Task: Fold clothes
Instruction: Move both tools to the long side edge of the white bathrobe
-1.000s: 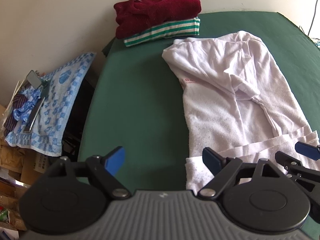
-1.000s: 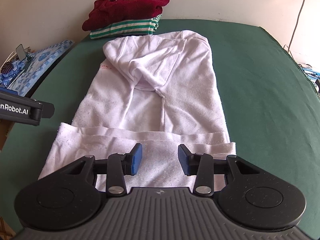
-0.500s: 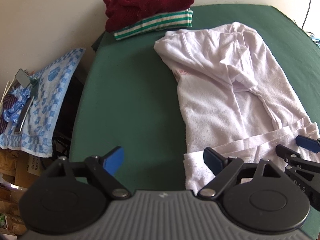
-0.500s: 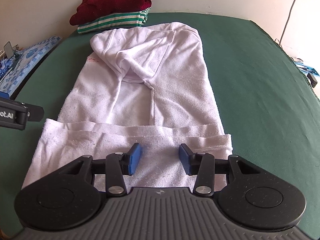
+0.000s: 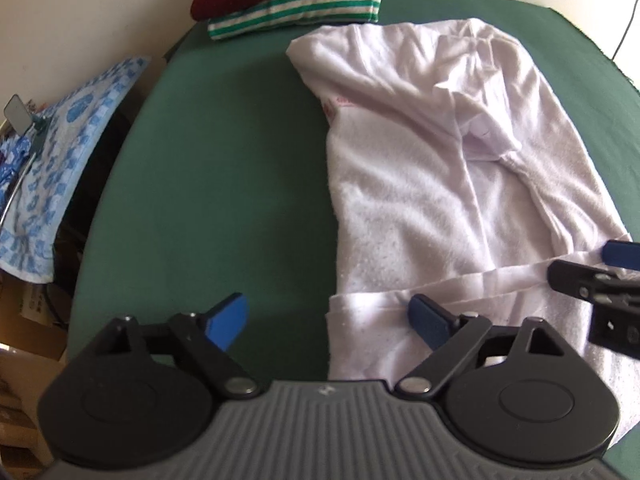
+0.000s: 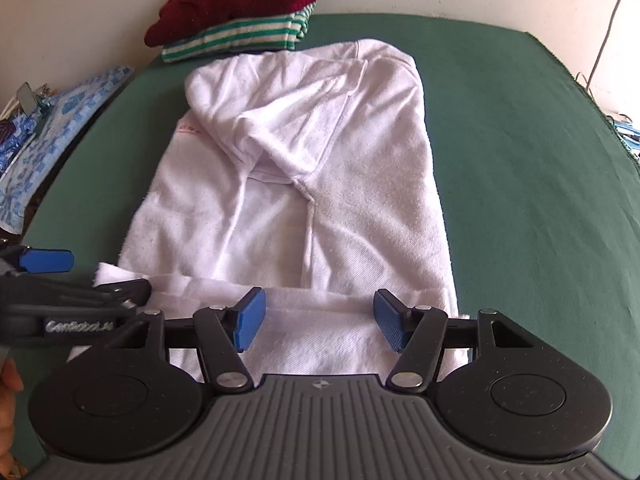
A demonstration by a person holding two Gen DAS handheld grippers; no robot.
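1. The white shirt (image 6: 288, 184) lies flat across the middle of the green table (image 6: 520, 160), its near hem folded up into a band low in the frame.
2. It looks soft, light and limp, so it will likely sag and crease when lifted.
3. The left gripper (image 5: 326, 316) is spread wide and holds nothing, straddling the hem's left corner.
4. The right gripper (image 6: 318, 314) is also open and empty, over the band.
5. The band's two outer corners seem the best places to take hold.

Blue patterned towel (image 5: 60, 168) lies beside the table (clip (image 5: 16, 114) atop).
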